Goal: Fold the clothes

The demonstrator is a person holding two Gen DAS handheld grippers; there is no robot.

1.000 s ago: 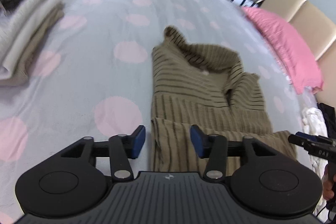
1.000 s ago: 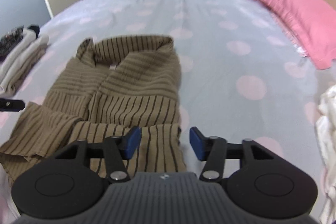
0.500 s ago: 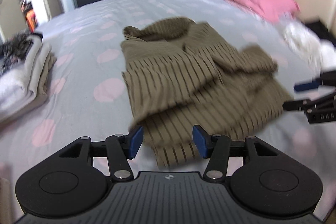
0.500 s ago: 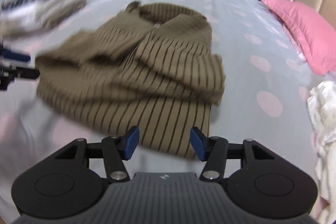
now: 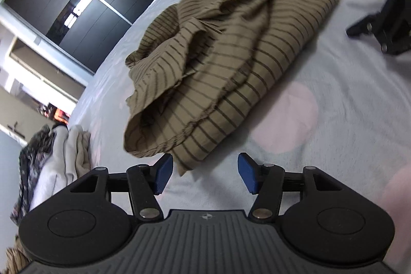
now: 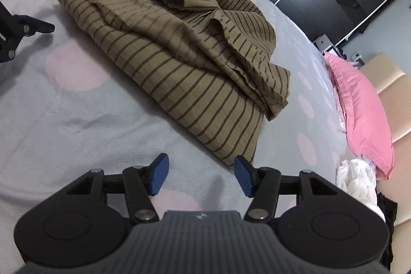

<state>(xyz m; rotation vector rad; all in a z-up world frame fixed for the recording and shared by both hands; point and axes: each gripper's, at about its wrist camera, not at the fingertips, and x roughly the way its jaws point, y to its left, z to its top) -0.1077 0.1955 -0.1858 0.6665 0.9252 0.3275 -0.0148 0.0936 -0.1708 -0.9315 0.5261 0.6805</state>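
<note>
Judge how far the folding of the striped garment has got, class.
Done: the brown striped garment lies roughly folded over itself on the bedspread. In hand: nothing; the left hand-held gripper and right hand-held gripper are open and empty. Left: tidying the bunched top layers.

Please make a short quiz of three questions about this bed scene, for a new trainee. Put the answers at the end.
1. True or false: the left gripper has its jaws closed on the striped brown garment.
2. Multiple choice: what lies beside the pink pillow at the right edge of the right wrist view? A) a white crumpled cloth B) a pair of shoes C) a book
3. Short answer: what pattern does the grey bedsheet carry?

Key
1. False. Its jaws stand open, and a corner of the garment lies just ahead of them. The right gripper is open too.
2. A, the white crumpled cloth.
3. Pale pink dots.
</note>
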